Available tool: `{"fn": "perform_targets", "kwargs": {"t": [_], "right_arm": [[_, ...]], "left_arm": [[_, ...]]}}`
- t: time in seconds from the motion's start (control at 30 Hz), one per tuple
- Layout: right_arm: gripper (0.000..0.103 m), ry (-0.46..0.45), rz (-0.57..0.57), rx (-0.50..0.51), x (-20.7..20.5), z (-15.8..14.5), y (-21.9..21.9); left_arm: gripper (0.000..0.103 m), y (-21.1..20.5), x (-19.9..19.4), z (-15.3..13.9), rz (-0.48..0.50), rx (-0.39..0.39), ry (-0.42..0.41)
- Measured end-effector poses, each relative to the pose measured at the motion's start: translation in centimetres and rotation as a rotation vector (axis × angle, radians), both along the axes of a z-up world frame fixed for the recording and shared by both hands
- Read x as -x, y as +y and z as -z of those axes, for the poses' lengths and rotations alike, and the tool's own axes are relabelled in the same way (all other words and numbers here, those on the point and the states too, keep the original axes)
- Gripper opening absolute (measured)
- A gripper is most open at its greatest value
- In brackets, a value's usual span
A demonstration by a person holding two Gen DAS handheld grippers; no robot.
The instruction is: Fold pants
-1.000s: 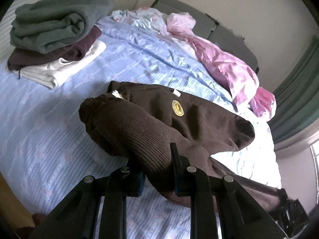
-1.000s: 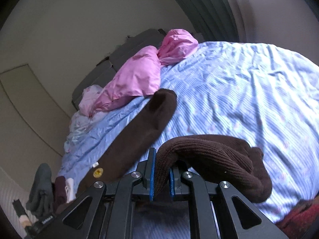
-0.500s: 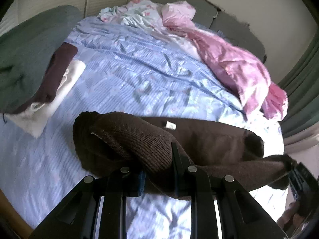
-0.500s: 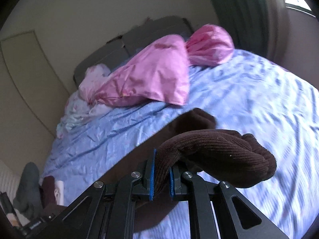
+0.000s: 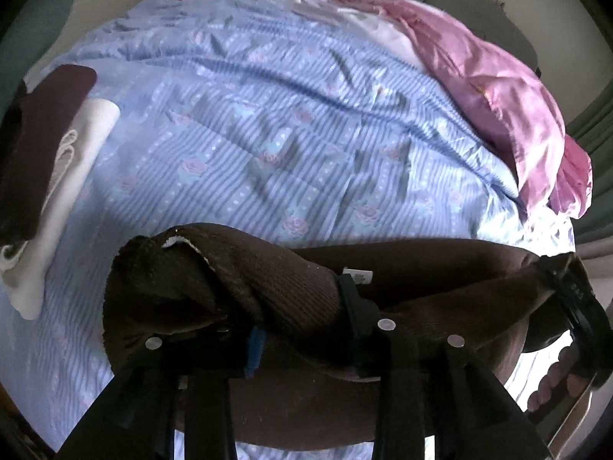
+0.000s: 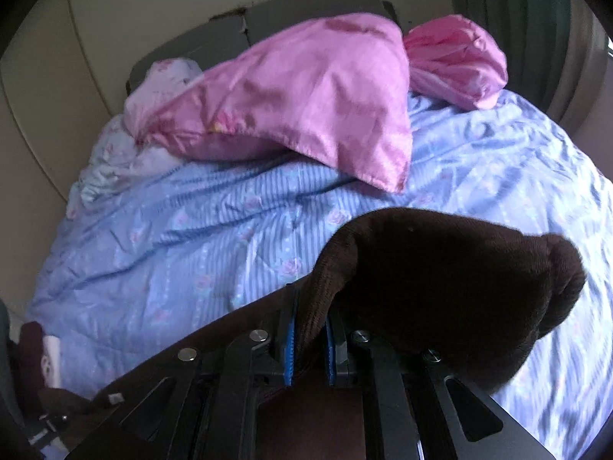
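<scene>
At the left edge of the bed point(image 5: 306, 145) sits a stack of folded clothes point(image 5: 49, 161). A second ago the brown pants point(image 5: 402, 268) lay flatter and farther out on the bed. Now both ends are lifted and pulled in close, so the cloth hangs stretched between the two grippers. I think the person is bringing the ends over to make the next fold.

The left gripper point(image 5: 302, 318) is closed tight on a ribbed cuff of the pants. The right gripper point(image 6: 309, 329) is pinched narrow on the other ribbed end, which flops over it. A pink blanket point(image 6: 306, 92) lies at the far edge of the bed. No boxes or baskets show here.
</scene>
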State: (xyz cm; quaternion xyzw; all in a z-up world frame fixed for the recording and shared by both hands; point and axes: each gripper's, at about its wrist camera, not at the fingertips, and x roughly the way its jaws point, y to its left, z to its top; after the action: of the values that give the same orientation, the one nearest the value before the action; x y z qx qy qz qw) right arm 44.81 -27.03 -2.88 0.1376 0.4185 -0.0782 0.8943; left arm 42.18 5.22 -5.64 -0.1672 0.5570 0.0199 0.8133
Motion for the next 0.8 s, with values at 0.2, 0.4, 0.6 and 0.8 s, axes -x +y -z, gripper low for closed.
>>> {"fn": "perform_targets", "kwargs": {"t": [0.2, 0.4, 0.6, 0.8], "right_arm": [[0.062, 0.009, -0.043, 0.016, -1.0, 0.4, 0.4], [0.072, -0.029, -0.090, 0.040, 0.2, -3.4, 1.2], [0.072, -0.064, -0.196, 0.142, 2.7, -7.5, 2.3], [0.072, -0.148, -0.185, 0.203, 6.1, -10.1, -0.6]], "left_arm": [[0.065, 0.3, -1.6, -0.6, 0.017, 0.110, 0.082], [0.095, 0.1, -2.1, -3.3, 0.050, 0.149, 0.120], [0.100, -0.4, -0.6, -7.1, 0.124, 0.109, 0.099], [0.100, -6.1, 2.6, -9.5, 0.367, -0.123, -0.071]]}}
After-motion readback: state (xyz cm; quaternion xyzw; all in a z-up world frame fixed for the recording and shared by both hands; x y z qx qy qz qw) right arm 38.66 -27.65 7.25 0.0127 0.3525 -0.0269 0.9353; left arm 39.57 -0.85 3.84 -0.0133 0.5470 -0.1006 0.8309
